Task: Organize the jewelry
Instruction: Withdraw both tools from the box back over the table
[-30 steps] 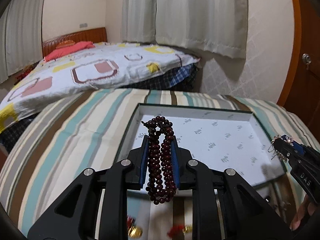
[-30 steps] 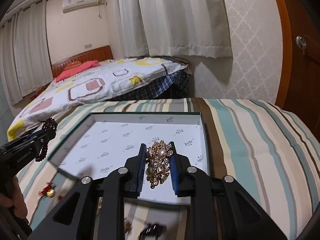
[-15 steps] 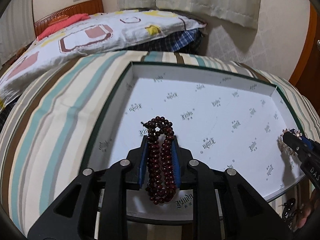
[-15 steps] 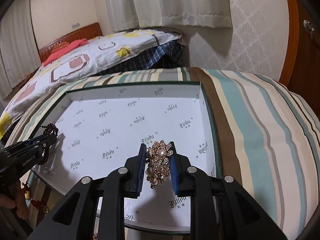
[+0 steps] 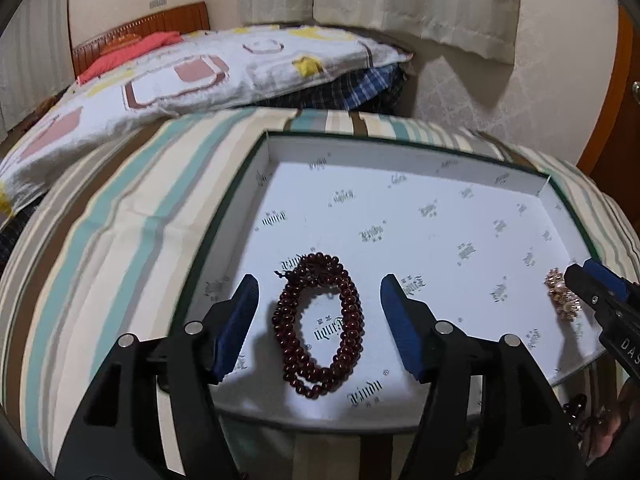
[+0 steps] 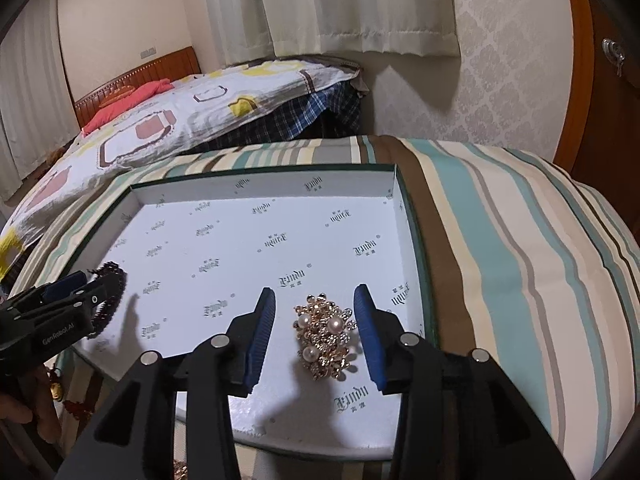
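L hand-held gripper [image 5: 318, 316]: jaws just opened, now wide apart; dark red bead bracelet [image 5: 319, 326] that was pinched btwn the pads earlier now lies flat on the white box floor [image 5: 400, 216], btwn the pads w/o touching them. R hand-held gripper [image 6: 316, 334]: jaws also just opened; gold pearl brooch [image 6: 326, 336], clamped before, now rests on the box floor near the R wall, clear of both pads. Box sits on striped cloth [image 6: 500, 240].

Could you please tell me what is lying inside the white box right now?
Inside the white box lie a dark red bead bracelet and a gold pearl brooch. Black arms cover its near edge.
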Tool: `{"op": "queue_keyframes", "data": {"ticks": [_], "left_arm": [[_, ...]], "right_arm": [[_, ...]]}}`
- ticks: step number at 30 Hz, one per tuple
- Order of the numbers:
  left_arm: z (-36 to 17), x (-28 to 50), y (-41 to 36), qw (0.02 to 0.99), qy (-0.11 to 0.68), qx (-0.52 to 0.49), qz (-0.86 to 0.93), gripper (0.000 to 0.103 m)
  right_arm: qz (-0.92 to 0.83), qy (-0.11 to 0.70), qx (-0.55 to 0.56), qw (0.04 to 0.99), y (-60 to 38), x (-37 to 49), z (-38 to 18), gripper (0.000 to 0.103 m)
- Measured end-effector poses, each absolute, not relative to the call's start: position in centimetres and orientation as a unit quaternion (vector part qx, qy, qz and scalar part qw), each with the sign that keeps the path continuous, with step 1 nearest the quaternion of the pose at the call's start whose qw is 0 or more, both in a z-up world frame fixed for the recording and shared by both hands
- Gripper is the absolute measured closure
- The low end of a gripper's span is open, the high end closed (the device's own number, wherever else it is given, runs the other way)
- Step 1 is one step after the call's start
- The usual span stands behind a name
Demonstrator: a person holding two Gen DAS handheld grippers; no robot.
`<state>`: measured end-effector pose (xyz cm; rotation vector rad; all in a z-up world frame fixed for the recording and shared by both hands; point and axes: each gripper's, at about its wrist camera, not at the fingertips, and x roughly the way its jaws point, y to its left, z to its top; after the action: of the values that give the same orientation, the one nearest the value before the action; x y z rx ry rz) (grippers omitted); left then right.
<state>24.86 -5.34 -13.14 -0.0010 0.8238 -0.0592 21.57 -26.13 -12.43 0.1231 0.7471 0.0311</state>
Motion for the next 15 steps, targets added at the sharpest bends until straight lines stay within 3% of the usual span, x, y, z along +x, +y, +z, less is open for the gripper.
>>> {"op": "queue_keyframes", "data": {"ticks": [15], "left_arm": [[-8.4, 14.9, -2.7, 0.94, 0.339, -0.03, -0.01, 0.04]], "right_arm": [[0.014, 0.294, 0.044, 0.955, -24.4, 12.1, -8.1, 0.058]]}}
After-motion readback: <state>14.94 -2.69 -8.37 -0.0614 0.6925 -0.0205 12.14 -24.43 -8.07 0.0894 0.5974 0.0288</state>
